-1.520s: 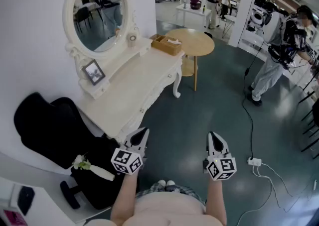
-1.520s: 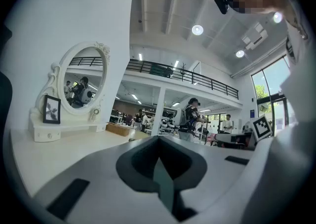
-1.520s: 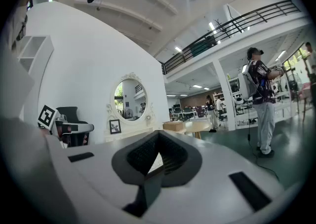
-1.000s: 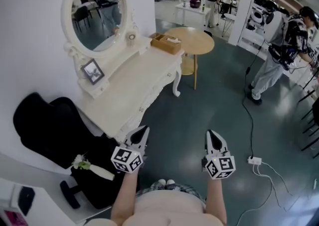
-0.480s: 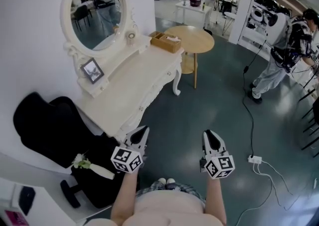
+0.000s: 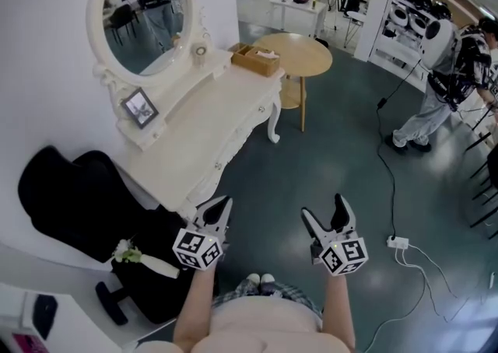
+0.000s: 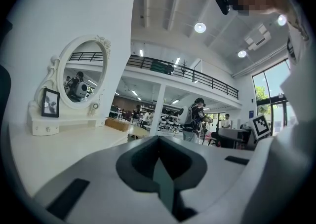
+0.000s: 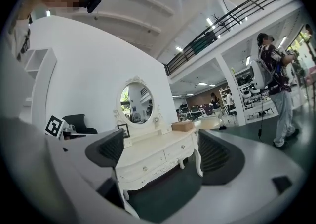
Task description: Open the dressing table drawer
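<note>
The white dressing table point(image 6: 206, 122) stands against the left wall under its oval mirror point(image 6: 140, 13). Its drawers point(image 6: 243, 134) are closed. In the right gripper view two drawer fronts point(image 8: 148, 161) with small round knobs face me from some way off. My left gripper point(image 6: 219, 207) is held level near the table's near corner with its jaws shut and empty; its tips point(image 7: 159, 143) meet. My right gripper point(image 6: 324, 210) hovers over the floor to the right, its jaws opening wide with nothing between them point(image 8: 163, 151).
A black chair point(image 6: 74, 196) sits at the table's near left. A small framed picture point(image 6: 138, 106) and a wooden box point(image 6: 255, 60) rest on the table. A round wooden table point(image 6: 299, 54) stands beyond. A person point(image 6: 436, 83) stands at the right. A cable and power strip point(image 6: 398, 244) lie on the floor.
The right gripper's jaws have gone from shut to wide open. The left gripper stays shut in much the same place. The person at the right has shifted a little.
</note>
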### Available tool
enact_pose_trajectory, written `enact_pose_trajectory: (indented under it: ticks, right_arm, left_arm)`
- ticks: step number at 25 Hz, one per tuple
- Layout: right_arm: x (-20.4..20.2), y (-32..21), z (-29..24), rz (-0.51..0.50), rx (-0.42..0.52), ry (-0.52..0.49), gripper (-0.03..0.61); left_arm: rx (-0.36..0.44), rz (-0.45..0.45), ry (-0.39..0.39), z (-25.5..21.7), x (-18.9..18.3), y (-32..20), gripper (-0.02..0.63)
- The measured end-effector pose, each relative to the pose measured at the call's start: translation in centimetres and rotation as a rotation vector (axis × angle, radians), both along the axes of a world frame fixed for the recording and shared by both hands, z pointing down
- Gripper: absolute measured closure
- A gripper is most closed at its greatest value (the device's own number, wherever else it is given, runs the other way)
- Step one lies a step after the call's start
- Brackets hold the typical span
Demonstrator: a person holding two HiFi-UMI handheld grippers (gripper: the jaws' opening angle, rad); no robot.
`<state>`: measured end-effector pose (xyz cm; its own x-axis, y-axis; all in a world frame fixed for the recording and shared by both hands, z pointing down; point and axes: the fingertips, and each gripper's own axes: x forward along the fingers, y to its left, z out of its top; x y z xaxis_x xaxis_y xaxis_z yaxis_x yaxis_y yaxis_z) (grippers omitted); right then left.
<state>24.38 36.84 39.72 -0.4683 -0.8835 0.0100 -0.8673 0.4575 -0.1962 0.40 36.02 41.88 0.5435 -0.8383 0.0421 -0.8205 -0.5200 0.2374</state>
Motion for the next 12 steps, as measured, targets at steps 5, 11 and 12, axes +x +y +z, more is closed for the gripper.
enact_pose_trajectory:
  ticks: [5,11,12]
  right_arm:
    - [-0.5,-0.7,-0.1,0.008,-0.004,0.004,0.11]
    - [-1.1,-1.9,-0.2,0.033,0.009,0.008,0.11]
    - [-1.2,-2.0,-0.1,0.04,0.011,0.009,0.11]
  left_arm:
    - [0.0,0.006,0.002,0.0,-0.5,-0.8,0.587]
    - [0.013,0.03,0.008,-0.1,-1.2,-2.5,0.586]
    - [0.015,0.034,0.007,0.0,-1.3,-2.8,0.587]
